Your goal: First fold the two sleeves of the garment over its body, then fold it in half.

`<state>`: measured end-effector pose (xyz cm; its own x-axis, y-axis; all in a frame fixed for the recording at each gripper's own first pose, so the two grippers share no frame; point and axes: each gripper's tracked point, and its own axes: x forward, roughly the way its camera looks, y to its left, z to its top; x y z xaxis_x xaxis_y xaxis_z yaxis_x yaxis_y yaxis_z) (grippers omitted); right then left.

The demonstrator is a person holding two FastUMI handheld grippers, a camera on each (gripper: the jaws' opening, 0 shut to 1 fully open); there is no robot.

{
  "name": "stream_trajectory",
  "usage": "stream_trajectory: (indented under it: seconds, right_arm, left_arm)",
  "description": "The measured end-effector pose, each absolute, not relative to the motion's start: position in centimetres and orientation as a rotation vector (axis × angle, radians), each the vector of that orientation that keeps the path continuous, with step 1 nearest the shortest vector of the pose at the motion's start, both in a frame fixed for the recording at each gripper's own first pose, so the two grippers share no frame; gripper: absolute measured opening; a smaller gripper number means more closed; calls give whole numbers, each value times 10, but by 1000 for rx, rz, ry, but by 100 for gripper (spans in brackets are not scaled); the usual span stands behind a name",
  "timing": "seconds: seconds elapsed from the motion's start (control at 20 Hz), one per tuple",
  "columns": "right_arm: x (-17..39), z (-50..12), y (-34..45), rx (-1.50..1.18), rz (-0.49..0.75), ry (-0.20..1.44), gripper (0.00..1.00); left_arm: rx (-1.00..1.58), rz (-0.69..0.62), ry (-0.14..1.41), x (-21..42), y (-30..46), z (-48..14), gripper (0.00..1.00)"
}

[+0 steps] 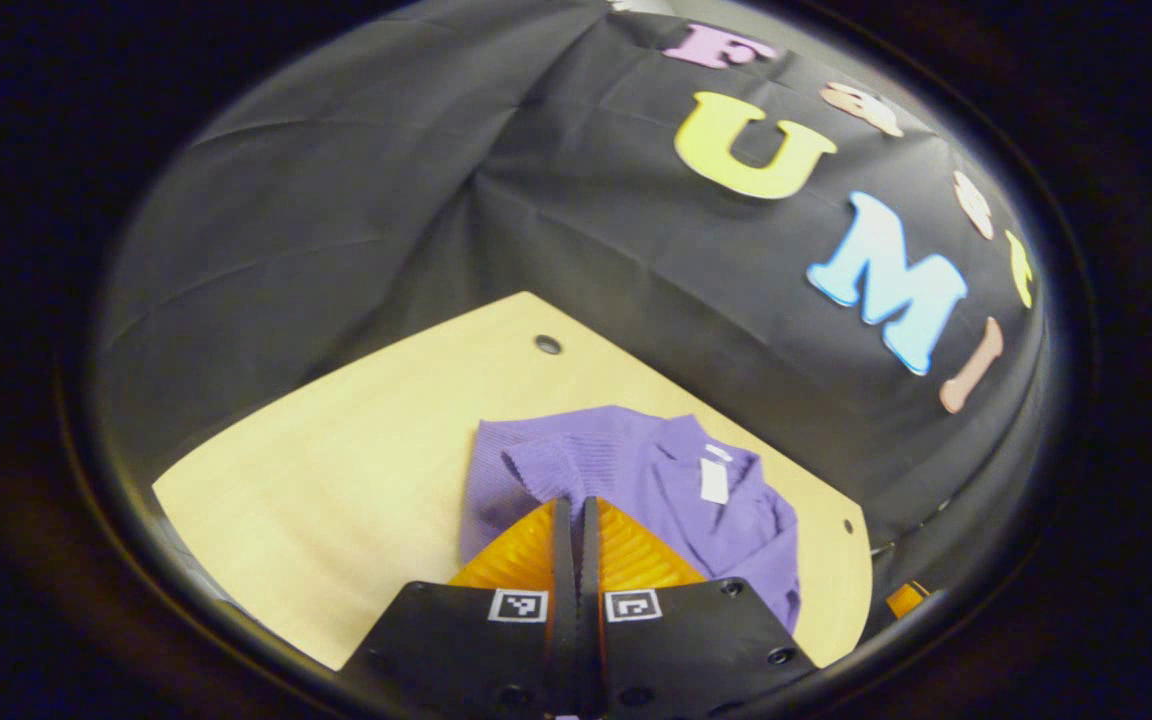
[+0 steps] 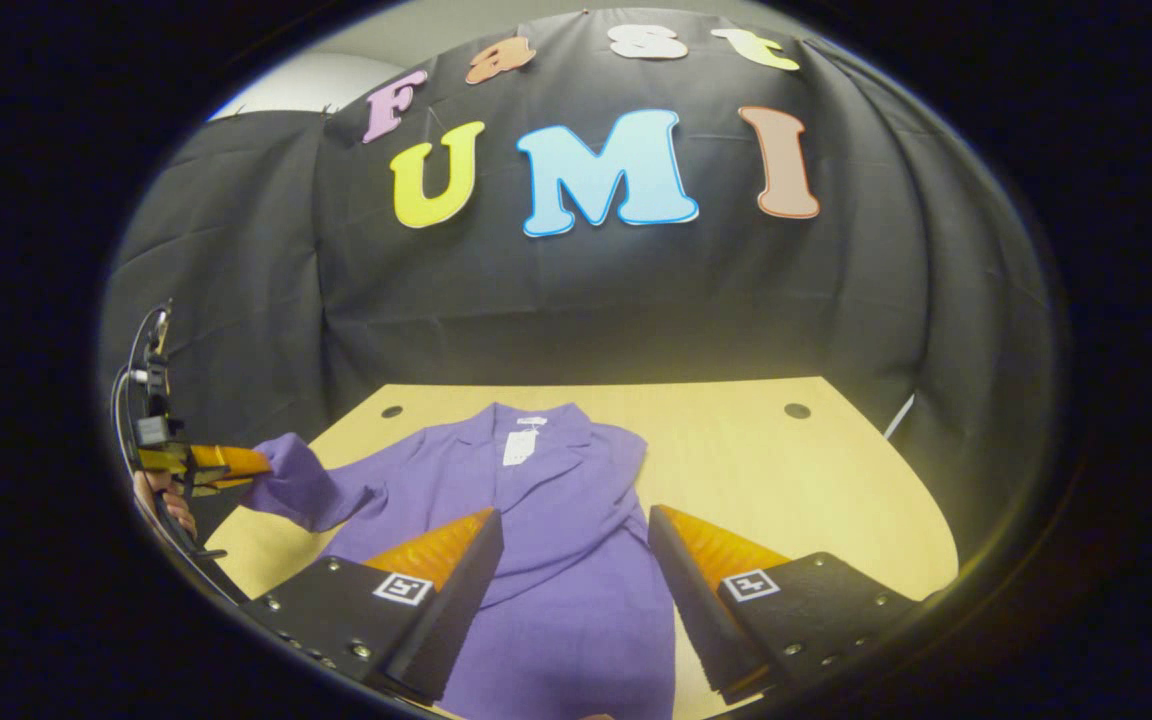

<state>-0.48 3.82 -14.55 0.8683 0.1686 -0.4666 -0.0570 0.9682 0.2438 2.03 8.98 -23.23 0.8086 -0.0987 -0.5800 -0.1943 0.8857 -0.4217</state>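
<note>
Risk sits mostly with the left claw [image 2: 261, 462], which has its fingers closed together on the cuff of the left sleeve [image 2: 311, 490] and holds it lifted out to the side of the garment [image 2: 556, 540]; in the left gripper view its own fingers meet with almost no gap and purple knit bunches right at their tips. If the knit slips from that pinch while the sleeve is carried over the body, the sleeve would likely drop short and lie crooked. A pull with too much force could drag the whole garment across the smooth table [image 2: 836, 480] and spoil its flat lay. The right claw [image 2: 576, 545] hangs wide open above the lower body of the garment, holding nothing, so nothing pins the cloth against such a drag. Count: one purple garment, lying collar away on the table, one white tag [image 2: 518, 447] at its neck, two claws, one table with small round holes near its far edge.
</note>
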Motion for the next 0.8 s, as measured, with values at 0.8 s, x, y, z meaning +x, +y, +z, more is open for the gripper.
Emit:
stream_trajectory:
  seconds: [0.8]
  right_arm:
    - [-21,-164,-18,233,40,523,90]
  left_arm:
    - [-322,-385,750,-11,-125,-230,7]
